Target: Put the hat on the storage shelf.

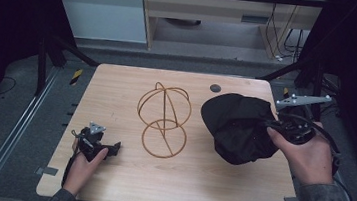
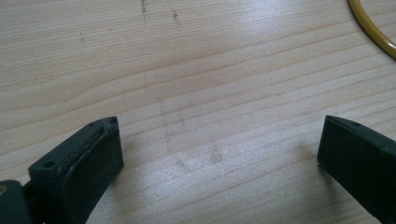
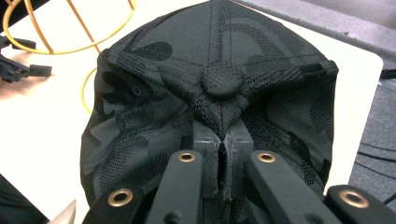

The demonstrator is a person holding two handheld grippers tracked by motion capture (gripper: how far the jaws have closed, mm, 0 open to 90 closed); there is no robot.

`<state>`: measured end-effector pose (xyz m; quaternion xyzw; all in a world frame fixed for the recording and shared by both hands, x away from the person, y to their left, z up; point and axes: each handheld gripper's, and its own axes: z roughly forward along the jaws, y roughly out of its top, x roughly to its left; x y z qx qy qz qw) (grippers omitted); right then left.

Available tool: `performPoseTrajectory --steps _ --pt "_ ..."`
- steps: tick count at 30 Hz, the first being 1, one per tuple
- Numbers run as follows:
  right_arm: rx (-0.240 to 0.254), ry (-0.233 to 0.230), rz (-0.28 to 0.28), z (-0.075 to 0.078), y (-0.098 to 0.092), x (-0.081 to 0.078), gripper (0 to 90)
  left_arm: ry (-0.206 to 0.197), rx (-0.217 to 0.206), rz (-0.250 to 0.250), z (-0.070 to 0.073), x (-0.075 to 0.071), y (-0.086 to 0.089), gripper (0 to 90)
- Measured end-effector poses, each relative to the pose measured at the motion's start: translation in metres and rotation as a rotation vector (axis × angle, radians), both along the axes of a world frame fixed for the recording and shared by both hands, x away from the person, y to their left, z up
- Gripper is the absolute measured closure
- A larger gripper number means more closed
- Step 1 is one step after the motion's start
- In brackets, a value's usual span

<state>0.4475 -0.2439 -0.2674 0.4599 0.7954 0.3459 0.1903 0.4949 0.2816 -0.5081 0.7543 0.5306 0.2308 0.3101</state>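
A black cap (image 1: 238,125) lies on the right side of the wooden table (image 1: 117,184). My right gripper (image 1: 270,124) is shut on the cap's fabric; in the right gripper view its jaws pinch the cloth just below the cap's top button (image 3: 221,80), meeting at the right gripper (image 3: 222,140). An orange wire stand (image 1: 163,120), a sphere frame on a ring base, sits at the table's middle. Near the left front, my left gripper (image 1: 113,149) rests low over the table, open, and the left gripper (image 2: 219,144) has bare wood between its jaws.
A curve of the wire stand's ring (image 2: 373,28) shows at the top right of the left gripper view. A dark round grommet (image 1: 215,88) sits near the table's far edge. Dark frame posts and cables stand around the table.
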Motion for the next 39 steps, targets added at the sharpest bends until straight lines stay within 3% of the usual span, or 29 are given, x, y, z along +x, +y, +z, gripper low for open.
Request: performPoseTrajectory --steps 24,39 --pt "0.096 -0.118 -0.005 0.045 0.0 -0.024 86.5 0.001 0.0 0.0 0.0 0.0 0.0 0.0" --pt "0.121 -0.16 0.01 0.06 0.021 -0.015 86.6 0.003 0.001 0.0 0.0 0.0 0.0 0.0"
